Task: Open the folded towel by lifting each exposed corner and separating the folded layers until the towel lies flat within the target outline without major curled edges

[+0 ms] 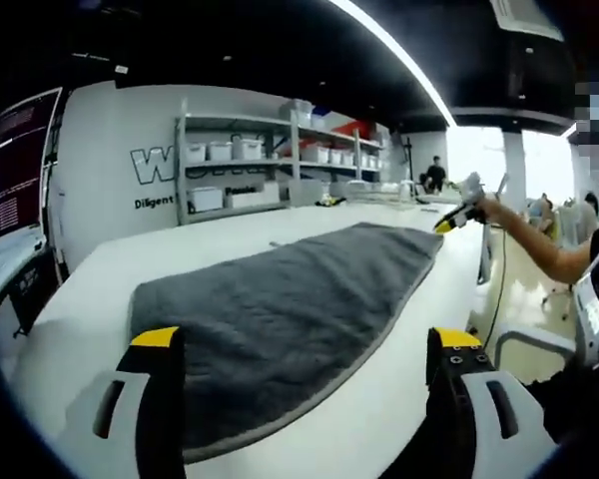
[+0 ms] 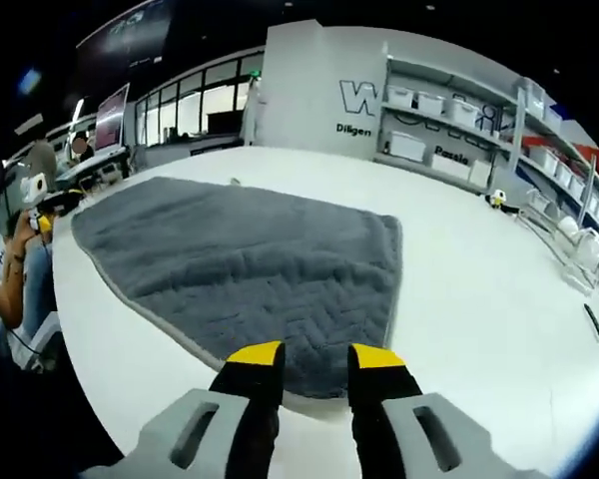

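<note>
Jaws first: left gripper (image 1: 304, 349) has its yellow-tipped jaws spread wide, nothing between them, hovering over the near end of the towel (image 1: 280, 309). Right gripper (image 2: 315, 361) jaws are apart w/ a narrower gap, tips just over the towel's near edge (image 2: 309, 384); can't tell if they touch the cloth.

Towel = grey, quilted w/ lighter grey trim, lying spread out flat on the white table (image 1: 369, 419). In right gripper view it covers the table's left-centre, one corner near the jaws, rest running off toward the far left side. No outline mark visible on the table.

Farther out in left gripper view: right gripper shows at the towel's far end, held by a person's hand (image 1: 491, 208).

Beyond the table: shelving (image 1: 245, 165) w/ white bins against a white wall w/ lettering.
</note>
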